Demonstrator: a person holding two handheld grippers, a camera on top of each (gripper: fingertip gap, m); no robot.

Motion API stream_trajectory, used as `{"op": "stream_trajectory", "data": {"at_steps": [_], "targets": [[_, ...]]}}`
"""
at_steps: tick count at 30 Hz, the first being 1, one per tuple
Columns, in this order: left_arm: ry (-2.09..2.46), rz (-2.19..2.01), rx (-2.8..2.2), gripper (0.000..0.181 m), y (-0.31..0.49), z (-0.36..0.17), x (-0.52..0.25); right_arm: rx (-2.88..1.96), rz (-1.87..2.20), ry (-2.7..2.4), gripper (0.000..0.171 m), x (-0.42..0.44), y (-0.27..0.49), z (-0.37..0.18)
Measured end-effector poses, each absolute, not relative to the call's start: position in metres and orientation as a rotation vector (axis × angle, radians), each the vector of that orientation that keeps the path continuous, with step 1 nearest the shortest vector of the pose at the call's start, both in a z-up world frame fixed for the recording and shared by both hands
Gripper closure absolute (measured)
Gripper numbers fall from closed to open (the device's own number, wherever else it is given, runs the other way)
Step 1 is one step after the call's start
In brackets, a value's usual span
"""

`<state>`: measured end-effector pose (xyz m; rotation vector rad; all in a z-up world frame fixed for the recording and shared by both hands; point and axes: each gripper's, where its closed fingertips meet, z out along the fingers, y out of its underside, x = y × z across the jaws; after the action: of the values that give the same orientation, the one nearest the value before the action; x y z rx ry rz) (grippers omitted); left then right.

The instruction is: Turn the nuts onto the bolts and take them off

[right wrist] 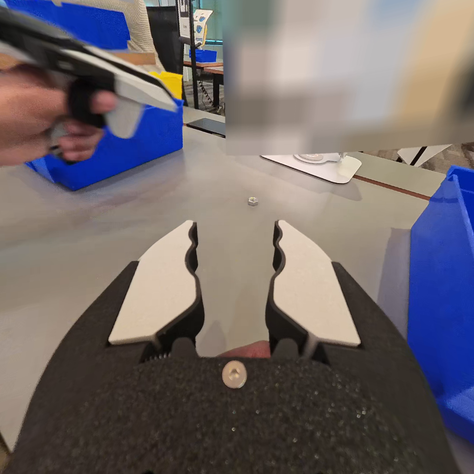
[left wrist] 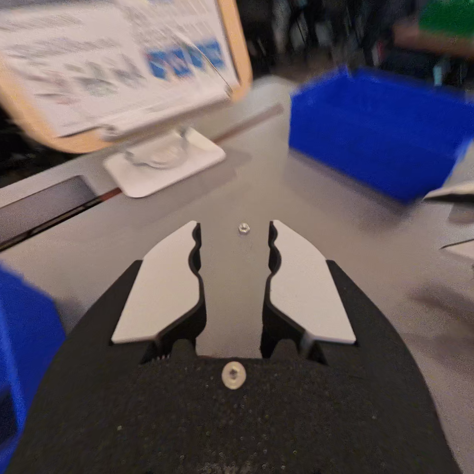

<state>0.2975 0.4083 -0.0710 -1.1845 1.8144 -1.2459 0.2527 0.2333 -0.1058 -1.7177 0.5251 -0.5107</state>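
Note:
A small silver hex nut (left wrist: 242,228) lies flat on the grey table (left wrist: 230,195). My left gripper (left wrist: 234,225) is open and empty, its fingertips on either side of the nut, just short of it. In the right wrist view the same nut (right wrist: 253,201) lies a little beyond my right gripper (right wrist: 235,224), which is open and empty above the table. The left gripper (right wrist: 154,97) also shows at the upper left of that view, held by a hand. No bolt is in view.
A blue bin (left wrist: 379,133) stands at the far right and another blue bin (left wrist: 23,338) at the near left. In the right wrist view a blue bin (right wrist: 123,143) stands at the left and another (right wrist: 443,295) at the right. A monitor on a white stand (left wrist: 164,164) is behind the nut. Both grippers' tips are roughly 20 cm from the small silver hex nut (left wrist: 242,228).

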Motion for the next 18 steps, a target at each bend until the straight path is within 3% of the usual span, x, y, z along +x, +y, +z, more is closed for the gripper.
{"op": "stream_trajectory", "data": {"at_steps": [4,7,12,18], "targets": [[1.252,-1.335,-1.319,0.113,0.449,-0.067,0.215,-1.755,-0.503,0.516,0.114,0.257,0.237,-0.113],[1.095,-1.211,-1.345,0.101,0.459,-0.090,0.170,-1.787,-0.501,0.502,0.113,0.258,0.242,-0.120],[1.028,-1.081,-1.306,0.108,0.454,-0.098,0.132,-1.806,-0.468,0.503,0.114,0.256,0.247,-0.128],[1.085,-1.071,-1.440,0.104,0.458,-0.115,0.132,-1.835,-0.449,0.475,0.114,0.250,0.254,-0.134]]}}
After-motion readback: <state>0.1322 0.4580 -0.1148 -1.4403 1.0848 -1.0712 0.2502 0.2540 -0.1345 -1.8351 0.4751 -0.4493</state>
